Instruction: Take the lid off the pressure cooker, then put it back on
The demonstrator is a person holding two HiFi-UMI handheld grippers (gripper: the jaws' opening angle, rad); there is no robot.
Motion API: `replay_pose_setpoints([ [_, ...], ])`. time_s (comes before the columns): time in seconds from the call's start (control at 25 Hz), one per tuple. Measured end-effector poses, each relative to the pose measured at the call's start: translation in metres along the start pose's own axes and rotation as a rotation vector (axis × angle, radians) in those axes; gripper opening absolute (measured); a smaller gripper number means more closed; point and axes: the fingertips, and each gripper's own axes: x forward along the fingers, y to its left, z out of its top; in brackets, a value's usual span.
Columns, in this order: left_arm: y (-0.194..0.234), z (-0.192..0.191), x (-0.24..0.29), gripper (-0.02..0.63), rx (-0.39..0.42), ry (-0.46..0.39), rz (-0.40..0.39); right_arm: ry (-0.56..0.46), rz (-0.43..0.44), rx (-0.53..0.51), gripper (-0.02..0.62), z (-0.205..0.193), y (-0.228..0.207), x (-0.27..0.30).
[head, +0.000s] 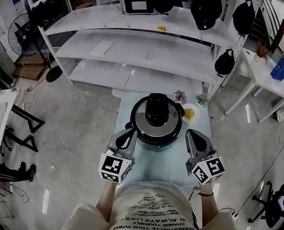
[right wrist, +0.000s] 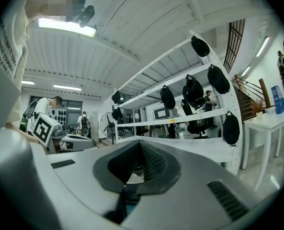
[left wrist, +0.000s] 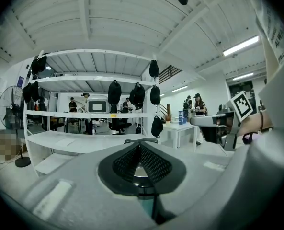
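light: bright, even, ceiling tubes | shadows: soft | gripper views: fisheye-bent, dark corners | focus: sharp

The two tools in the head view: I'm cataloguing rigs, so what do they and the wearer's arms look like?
The left tool and right tool are grey wedge-shaped shells tapering forward, with black ribbed pads inside. Each carries a white cube with black square markers. No cables show. The person wears a pale shirt with black lettering and a dark band on the right wrist.
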Motion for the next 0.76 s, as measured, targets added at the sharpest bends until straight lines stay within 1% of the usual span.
replay_pose_setpoints([
  [0.12, 0.0000, 0.0016, 0.0022, 0.028, -0.011, -0.001, 0.000, -0.004, -0.004, -0.003, 0.005, 0.0000, -0.0017, -0.0020],
  [0.32, 0.0017, 0.0029, 0.0039, 0.028, -0.002, 0.002, 0.006, -0.005, -0.015, -0.005, 0.005, -0.0007, -0.0045, -0.0046],
  [0.76, -0.0025, -0.0059, 0.0083, 0.028, 0.007, 0.026, 0.012, 0.009, -0.010, -0.017, 0.005, -0.0066, -0.0078, -0.0060],
])
